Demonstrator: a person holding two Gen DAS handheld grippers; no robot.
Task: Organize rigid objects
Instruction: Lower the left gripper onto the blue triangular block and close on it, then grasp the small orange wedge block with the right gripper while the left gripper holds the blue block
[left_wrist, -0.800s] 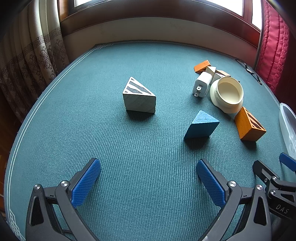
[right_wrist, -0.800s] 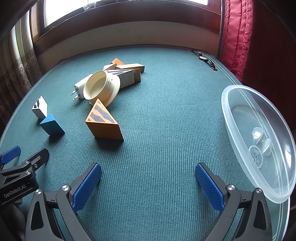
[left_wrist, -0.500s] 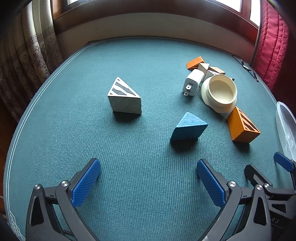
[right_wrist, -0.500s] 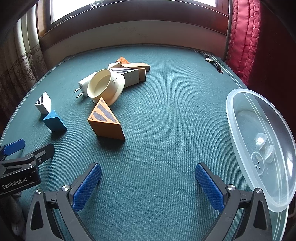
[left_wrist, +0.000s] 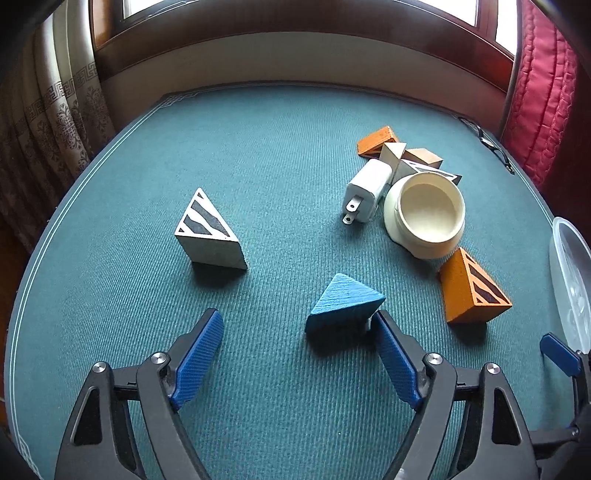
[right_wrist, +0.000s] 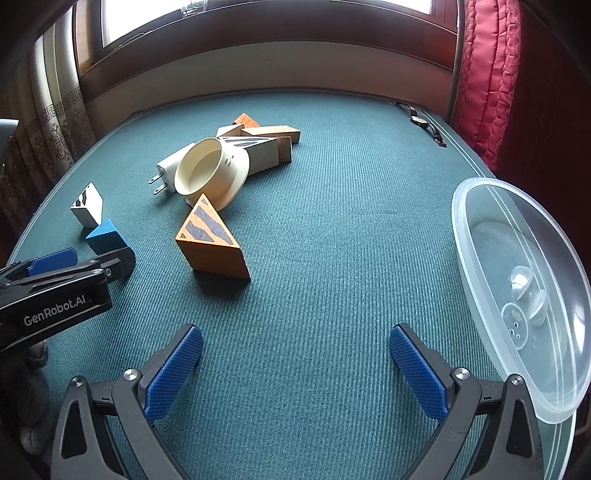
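My left gripper (left_wrist: 297, 325) is open; a blue wedge block (left_wrist: 343, 302) lies just ahead of it, against its right fingertip. A white striped wedge (left_wrist: 208, 236) sits to the left. An orange striped wedge (left_wrist: 471, 291), a cream ring-shaped cup (left_wrist: 426, 214) on its side and a white plug adapter (left_wrist: 367, 190) lie to the right. My right gripper (right_wrist: 295, 341) is open and empty over bare cloth, the orange wedge (right_wrist: 210, 240) ahead left of it. The left gripper (right_wrist: 79, 264) shows at its left by the blue wedge (right_wrist: 105, 234).
A clear plastic bowl (right_wrist: 517, 291) stands at the right table edge. Several wooden blocks (right_wrist: 264, 142) are piled behind the cup (right_wrist: 210, 170). A wristwatch (right_wrist: 424, 123) lies at the far right edge. Curtains hang left and right, a wall and window behind.
My left gripper has moved forward and right toward the blue wedge, which now lies at its right fingertip. My right gripper has hardly moved.
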